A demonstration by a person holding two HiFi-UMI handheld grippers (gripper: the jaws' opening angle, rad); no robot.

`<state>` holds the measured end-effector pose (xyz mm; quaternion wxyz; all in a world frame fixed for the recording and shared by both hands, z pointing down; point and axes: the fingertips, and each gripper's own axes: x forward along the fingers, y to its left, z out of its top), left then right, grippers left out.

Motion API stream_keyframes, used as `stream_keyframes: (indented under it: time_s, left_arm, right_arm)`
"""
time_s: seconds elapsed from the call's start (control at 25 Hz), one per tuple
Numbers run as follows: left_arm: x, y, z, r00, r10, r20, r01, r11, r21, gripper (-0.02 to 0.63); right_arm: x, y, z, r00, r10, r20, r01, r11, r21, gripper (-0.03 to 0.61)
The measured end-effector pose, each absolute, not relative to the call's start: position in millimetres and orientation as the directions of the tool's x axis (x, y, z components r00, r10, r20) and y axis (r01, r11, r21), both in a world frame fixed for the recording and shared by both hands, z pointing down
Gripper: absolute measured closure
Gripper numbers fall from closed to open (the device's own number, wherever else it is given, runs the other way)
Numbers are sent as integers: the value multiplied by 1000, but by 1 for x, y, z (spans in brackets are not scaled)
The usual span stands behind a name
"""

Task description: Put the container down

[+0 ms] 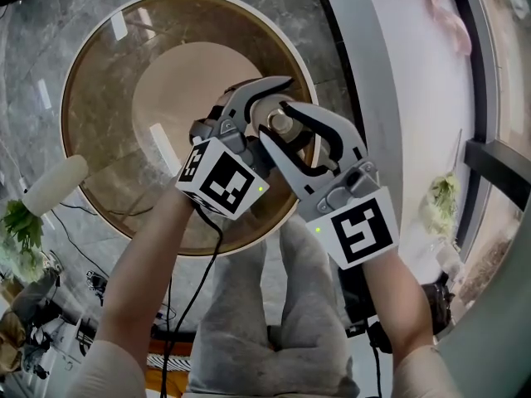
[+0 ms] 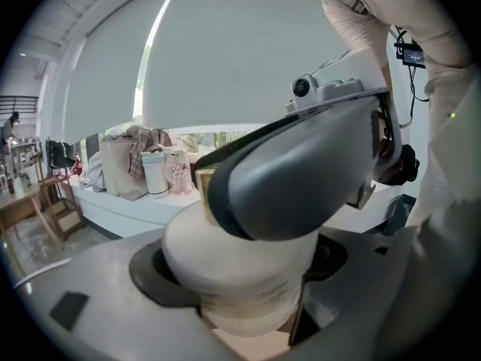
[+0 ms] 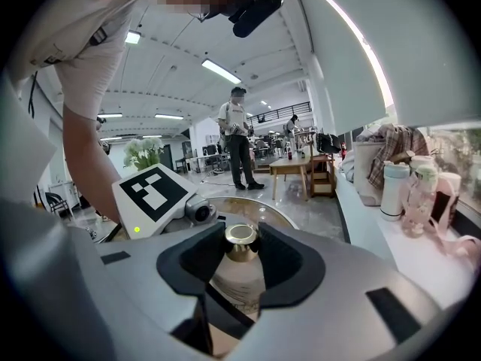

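A white container (image 1: pixel 282 123) with a gold cap is held above the round brown glass table (image 1: pixel 108 98). My left gripper (image 1: pixel 264 99) is shut on its white body (image 2: pixel 225 247), whose sides sit against the black pads (image 2: pixel 150 277). My right gripper (image 1: pixel 280 134) comes in from the right and is shut on the gold cap (image 3: pixel 241 235), which sits between its two black pads (image 3: pixel 203 254). In the left gripper view one grey finger of the right gripper (image 2: pixel 301 179) lies across the top of the container. The container's base is hidden.
A white bench (image 1: pixel 406 73) runs along the window on the right, with bottles and a bag (image 3: pixel 394 190) on it. A white cylinder (image 1: pixel 54 185) and a plant (image 1: pixel 21 226) lie left of the table. A person (image 3: pixel 239 138) stands by a wooden table (image 3: pixel 297 168) beyond.
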<state>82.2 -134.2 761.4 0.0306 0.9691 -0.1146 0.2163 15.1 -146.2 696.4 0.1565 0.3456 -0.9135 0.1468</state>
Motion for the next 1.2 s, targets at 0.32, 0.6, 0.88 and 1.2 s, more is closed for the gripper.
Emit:
stream_keyframes:
  time_s: [0.32,0.6,0.88,1.2]
  left_arm:
    - [79,-127,785,845,-182,502,-221,-975,18,258]
    - [78,-128,788,839,-183,513,-233,-972,34,258]
    - [78,-125,790,829,-165,535,-210,-977,24,258]
    - [63,-126,786,815,-191,547,-265,-963,59,258]
  right_arm:
    - [13,-140,715,-709,-573,410,-663,741,-110,443]
    - [12,-137,723,-718,-573,396,-650,755,-85,443]
    - [12,-131,728,-735,-560,382,-623,780,-57,443]
    - [11,-139,721,-726,-595,345,-676,711,-194,403]
